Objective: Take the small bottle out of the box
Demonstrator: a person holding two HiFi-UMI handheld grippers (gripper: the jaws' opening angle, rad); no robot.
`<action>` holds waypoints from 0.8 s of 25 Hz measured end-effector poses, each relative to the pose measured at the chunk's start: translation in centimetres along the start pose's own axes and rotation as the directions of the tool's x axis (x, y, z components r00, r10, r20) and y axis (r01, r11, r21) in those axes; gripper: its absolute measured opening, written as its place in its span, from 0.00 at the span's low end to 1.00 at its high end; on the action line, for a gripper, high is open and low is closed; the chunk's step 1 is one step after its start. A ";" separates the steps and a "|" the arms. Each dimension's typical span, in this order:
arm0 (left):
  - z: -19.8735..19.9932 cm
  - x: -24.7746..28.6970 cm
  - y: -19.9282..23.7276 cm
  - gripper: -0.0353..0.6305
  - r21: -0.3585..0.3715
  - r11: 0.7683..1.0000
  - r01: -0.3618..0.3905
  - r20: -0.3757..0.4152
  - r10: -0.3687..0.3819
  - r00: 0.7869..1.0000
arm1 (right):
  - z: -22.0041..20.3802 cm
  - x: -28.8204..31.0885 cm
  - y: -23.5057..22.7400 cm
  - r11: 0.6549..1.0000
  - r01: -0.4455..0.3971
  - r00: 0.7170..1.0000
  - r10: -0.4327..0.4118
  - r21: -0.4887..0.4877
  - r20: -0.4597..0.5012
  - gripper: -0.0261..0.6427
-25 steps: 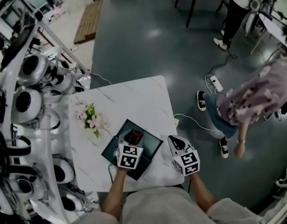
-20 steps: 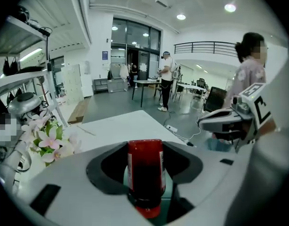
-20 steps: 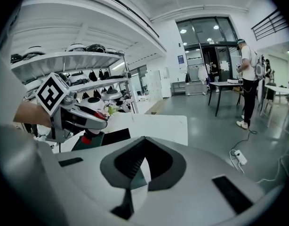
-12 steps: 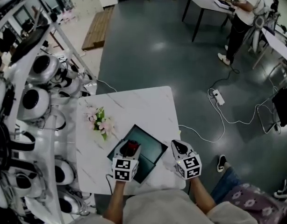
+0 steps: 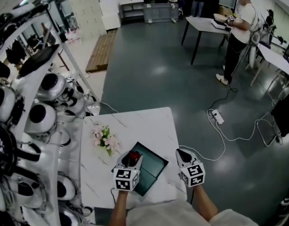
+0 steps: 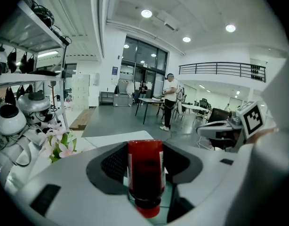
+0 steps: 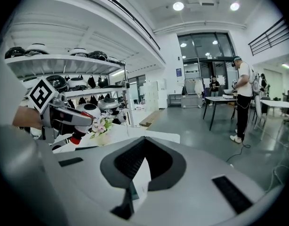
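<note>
Red plastic fills my left gripper view: the small bottle (image 6: pixel 145 171) sits between the jaws of the left gripper (image 5: pixel 131 160), which are spread about its width and pinching its sides. The cap points back toward the camera and the base points out at 12 o'clock. I judge the grip is taken low on the body so the bottle cannot swing as it comes up.

In the head view the bottle hangs over the near left edge of the dark teal box (image 5: pixel 156 164), apparently raised out of it. The box lies open on the white marble table (image 5: pixel 135 126), with the pink flowers (image 5: pixel 104 138) at its 10 o'clock.

My right gripper (image 5: pixel 182 153) waits at the box's 3 o'clock, jaws pressed together on nothing. I read it as parked clear of the lift yet near enough to steady the box.
</note>
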State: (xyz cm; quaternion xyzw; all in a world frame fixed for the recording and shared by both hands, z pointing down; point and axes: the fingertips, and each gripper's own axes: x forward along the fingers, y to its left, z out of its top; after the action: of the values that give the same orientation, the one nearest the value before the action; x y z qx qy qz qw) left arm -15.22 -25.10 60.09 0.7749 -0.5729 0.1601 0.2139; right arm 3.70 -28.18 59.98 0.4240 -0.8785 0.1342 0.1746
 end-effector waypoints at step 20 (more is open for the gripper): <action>9.3 -1.3 -2.3 0.40 0.080 0.997 0.010 0.194 -0.025 0.981 | 7.9 -3.6 -3.0 0.992 0.092 0.986 -0.079 -0.082 0.148 0.07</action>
State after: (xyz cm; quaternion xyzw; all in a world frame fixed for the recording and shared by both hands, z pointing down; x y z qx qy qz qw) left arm -13.35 -28.23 51.07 0.7997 -0.5774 0.1039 0.1274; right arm 6.62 -30.46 51.61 0.4618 -0.8749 0.0565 0.1347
